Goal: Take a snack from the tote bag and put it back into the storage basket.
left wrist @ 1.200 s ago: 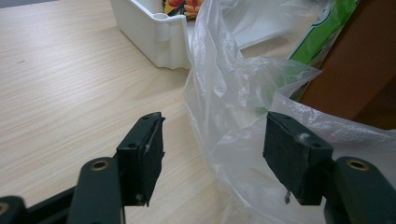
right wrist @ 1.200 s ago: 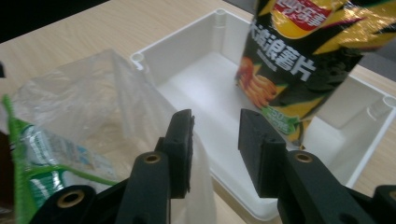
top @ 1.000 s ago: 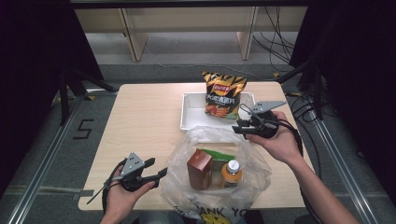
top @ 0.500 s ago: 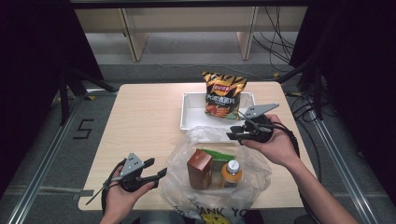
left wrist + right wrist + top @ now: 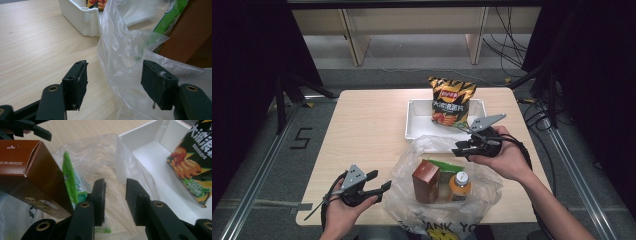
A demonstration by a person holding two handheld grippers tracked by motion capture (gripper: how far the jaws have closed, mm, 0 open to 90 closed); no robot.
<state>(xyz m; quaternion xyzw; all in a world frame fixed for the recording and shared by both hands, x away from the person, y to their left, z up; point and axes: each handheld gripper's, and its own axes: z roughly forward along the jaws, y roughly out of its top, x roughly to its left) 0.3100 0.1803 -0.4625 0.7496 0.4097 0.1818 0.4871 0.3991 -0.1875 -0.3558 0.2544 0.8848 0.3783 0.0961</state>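
Observation:
A clear plastic bag point(image 5: 484, 187) lies at the table's near middle. It holds a brown box point(image 5: 425, 181), a green packet point(image 5: 443, 166) and an orange-capped bottle point(image 5: 459, 186). My left gripper point(image 5: 379, 181) is open at the bag's left edge, and a fold of the bag point(image 5: 120, 45) lies between its wide jaws point(image 5: 115, 72). My right gripper point(image 5: 458, 149) hovers over the bag's far right rim, pointing left. It point(image 5: 115, 182) is open with a narrow gap, just above the bag's film point(image 5: 100, 147), beside the green packet point(image 5: 70, 180) and the brown box point(image 5: 27, 167).
A white tray point(image 5: 417, 120) stands just behind the bag, and a bag of chips point(image 5: 451, 100) leans in it. The tray's corner point(image 5: 80, 15) is close to the bag's far edge. Bare wooden table point(image 5: 362, 130) stretches to the left.
My right gripper has come down and to the left, from beside the tray to the bag's far rim. The left gripper has barely moved.

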